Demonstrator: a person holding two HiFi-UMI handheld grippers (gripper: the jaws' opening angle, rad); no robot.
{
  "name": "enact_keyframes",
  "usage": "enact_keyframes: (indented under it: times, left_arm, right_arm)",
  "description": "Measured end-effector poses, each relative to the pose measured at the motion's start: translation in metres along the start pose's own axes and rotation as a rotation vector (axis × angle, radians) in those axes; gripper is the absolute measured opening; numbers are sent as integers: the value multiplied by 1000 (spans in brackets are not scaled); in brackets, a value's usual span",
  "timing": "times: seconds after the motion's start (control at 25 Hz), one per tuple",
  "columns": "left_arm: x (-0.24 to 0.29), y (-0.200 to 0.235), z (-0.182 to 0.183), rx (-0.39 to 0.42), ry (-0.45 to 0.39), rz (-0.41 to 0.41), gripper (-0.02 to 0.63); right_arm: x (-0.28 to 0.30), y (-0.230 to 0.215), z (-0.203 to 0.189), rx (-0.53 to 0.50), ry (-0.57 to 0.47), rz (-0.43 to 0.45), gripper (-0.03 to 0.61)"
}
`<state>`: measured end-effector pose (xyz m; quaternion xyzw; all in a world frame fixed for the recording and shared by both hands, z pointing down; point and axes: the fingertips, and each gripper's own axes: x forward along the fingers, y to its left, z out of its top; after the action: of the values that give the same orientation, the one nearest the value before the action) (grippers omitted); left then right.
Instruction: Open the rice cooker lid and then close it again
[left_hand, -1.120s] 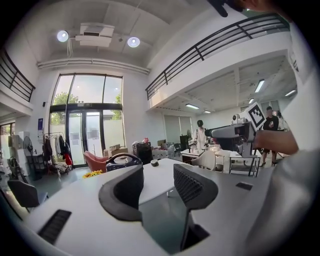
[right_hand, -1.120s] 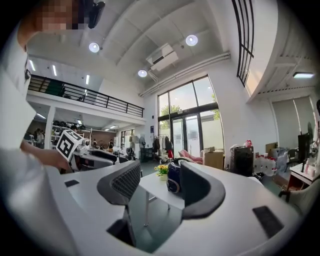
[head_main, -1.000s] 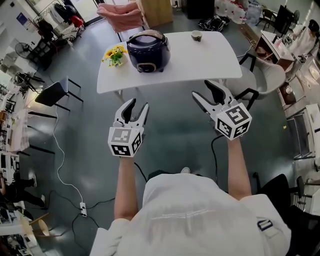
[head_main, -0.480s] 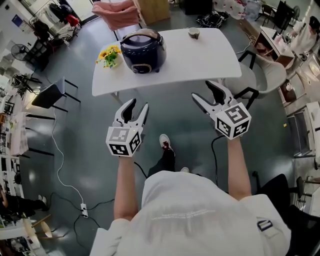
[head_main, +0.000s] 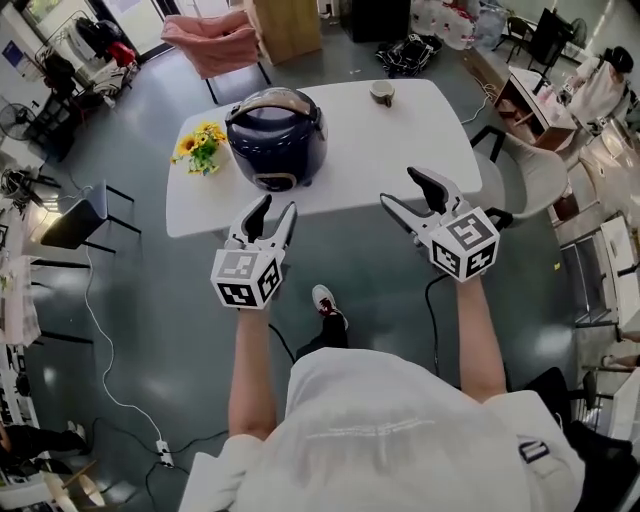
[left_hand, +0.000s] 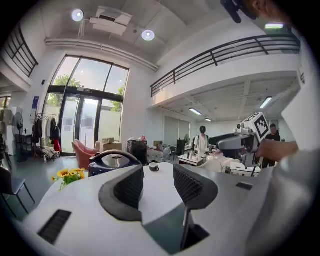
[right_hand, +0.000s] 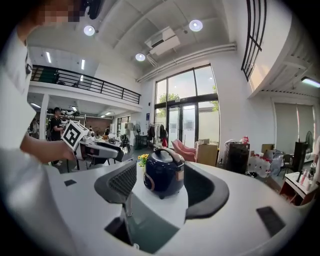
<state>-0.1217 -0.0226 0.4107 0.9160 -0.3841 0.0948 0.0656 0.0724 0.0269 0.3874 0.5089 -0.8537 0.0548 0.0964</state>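
Note:
A dark blue rice cooker (head_main: 275, 135) with its lid down and handle folded stands on the left half of a white table (head_main: 390, 140). My left gripper (head_main: 275, 210) is open at the table's near edge, just short of the cooker, with nothing between its jaws. In the left gripper view the cooker (left_hand: 112, 162) shows past the left jaw of that gripper (left_hand: 157, 182). My right gripper (head_main: 400, 188) is open over the table's near edge, right of the cooker; its jaws have just been opening and hold nothing. The right gripper view frames the cooker (right_hand: 162, 172) between the jaws of that gripper (right_hand: 160, 185).
Yellow flowers (head_main: 200, 148) lie left of the cooker, and a small cup (head_main: 381, 93) sits at the table's far edge. A pink armchair (head_main: 215, 40) stands behind the table, a white chair (head_main: 520, 160) at its right end, a dark chair (head_main: 70, 220) at left. A cable (head_main: 100, 350) crosses the floor.
Both grippers have moved forward to the table's near edge as the person stepped closer. The cooker looks nearer. The right jaws stand a little wider.

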Motion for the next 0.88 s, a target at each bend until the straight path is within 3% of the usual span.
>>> enact_keyframes:
  times: [0.28,0.48,0.88]
  left_arm:
    - [70,72,20,-91,-15,-13,206]
    - [110,109,28,-255,-50,-20,206]
    - [171,135,31,-528,-92,-40,212]
  right_arm:
    - [81,-36,28,3,24,6,307]
    - [131,-56,31,-2,53,17,309]
    - [200,-74,34,-26,91,78,313]
